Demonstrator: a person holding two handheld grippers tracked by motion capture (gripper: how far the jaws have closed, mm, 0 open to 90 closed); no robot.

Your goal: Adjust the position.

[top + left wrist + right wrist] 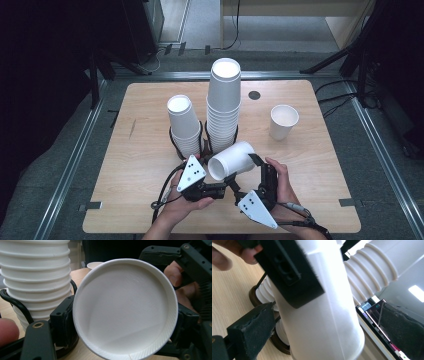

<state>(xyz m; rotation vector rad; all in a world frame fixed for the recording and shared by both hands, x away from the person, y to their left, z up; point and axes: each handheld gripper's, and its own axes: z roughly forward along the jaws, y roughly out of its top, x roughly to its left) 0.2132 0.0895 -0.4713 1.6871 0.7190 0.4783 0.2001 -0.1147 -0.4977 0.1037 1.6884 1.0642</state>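
Left gripper (pixel 226 186) pinches the white paper cup (pixel 233 160) across its body, pads on opposite sides of the wall. Right gripper (pixel 255 167) jaws spread wide either side of the same cup, not pressing, as its own view shows. Cup is held on its side above the table (pixel 140 165), just in front of two stacks of paper cups (pixel 222 107) in black holders. Long axis roughly level, mouth toward the person's left, base toward upper right. Probably light, thin-walled, easily crushed; best gripped gently mid-body. Single cup (pixel 283 121) stands well apart, right.
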